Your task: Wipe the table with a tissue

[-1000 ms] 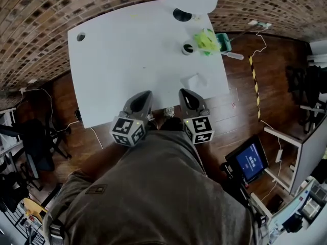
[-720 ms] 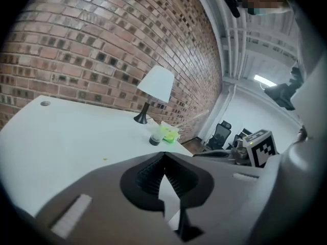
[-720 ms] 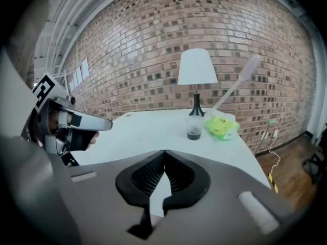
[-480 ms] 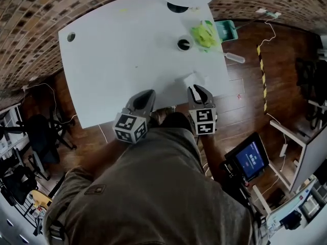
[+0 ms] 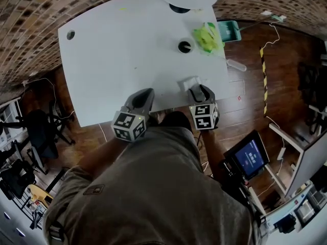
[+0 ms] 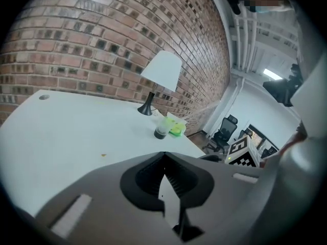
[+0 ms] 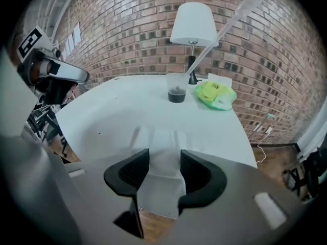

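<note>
White tissue lies flat on the white table, right at its near edge on my right-hand side. My right gripper straddles it. The jaws have just been opening and stand wide apart, with the sheet between them but neither pad pressing on it. My left gripper hangs near the same edge further left, its jaws together on nothing.

I judge the pick-up is the step in hand, and that is where things could slip. The sheet is thin and flat, so if I close too high the pads will meet above it and come away empty. If I come down too hard, they may scrape the table and shove the tissue toward me, off the edge and onto the floor. A pinch on one corner alone could let it tear or trail once I start wiping. Farther back stands a clear cup of dark liquid with a pipette leaning out of it, just beside a green packet and in front of a lamp. A long, careless stroke that way could tip the cup.
</note>
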